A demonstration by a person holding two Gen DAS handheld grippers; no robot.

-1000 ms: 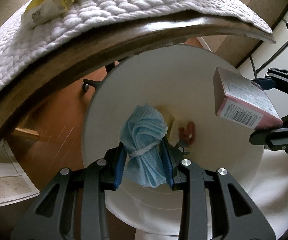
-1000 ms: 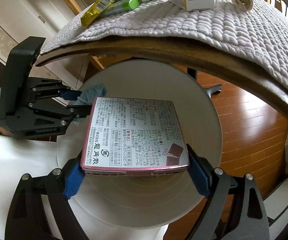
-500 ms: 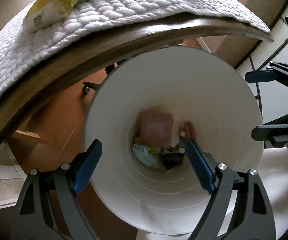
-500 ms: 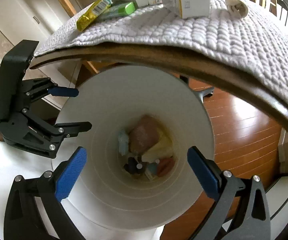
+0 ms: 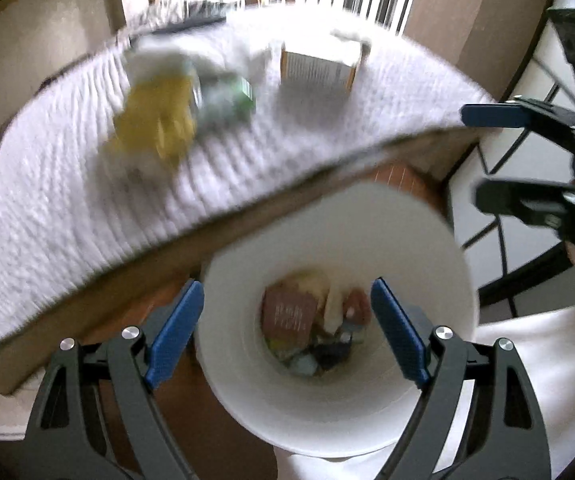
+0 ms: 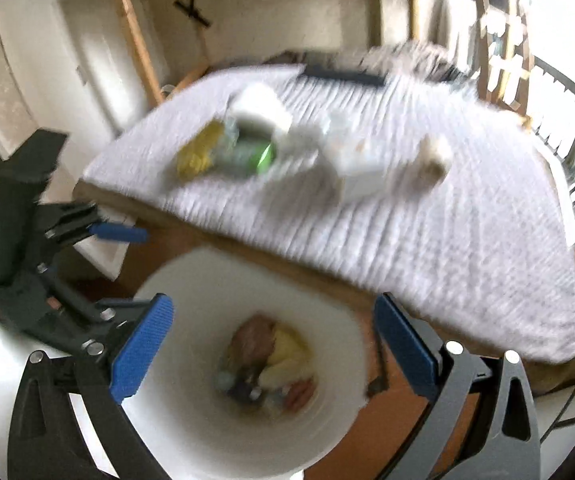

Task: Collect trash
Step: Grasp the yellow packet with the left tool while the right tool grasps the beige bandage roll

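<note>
A white trash bin [image 5: 415, 400] [image 6: 191, 432] stands below the table edge with several pieces of trash at its bottom, among them a pink box [image 5: 287, 314]. My left gripper [image 5: 287, 332] is open and empty above the bin. My right gripper [image 6: 271, 352] is open and empty above the bin too. On the white quilted table cover [image 5: 67, 208] [image 6: 467, 220] lie a yellow wrapper [image 5: 155, 124] [image 6: 197, 152], a green packet [image 5: 227, 98] [image 6: 253, 154], a white box [image 5: 319, 66] [image 6: 353, 156] and a rolled white wad [image 6: 431, 158]. Both views are blurred.
The right gripper shows at the right of the left wrist view [image 5: 535, 156]; the left gripper shows at the left of the right wrist view [image 6: 55, 264]. A dark flat object [image 6: 341, 76] lies at the table's far edge. Wooden floor [image 5: 215, 432] surrounds the bin.
A second ago the left gripper held a blue mask and the right a pink box; both opened and dropped them into the bin. Both grippers have since risen, bringing the tabletop into view.
</note>
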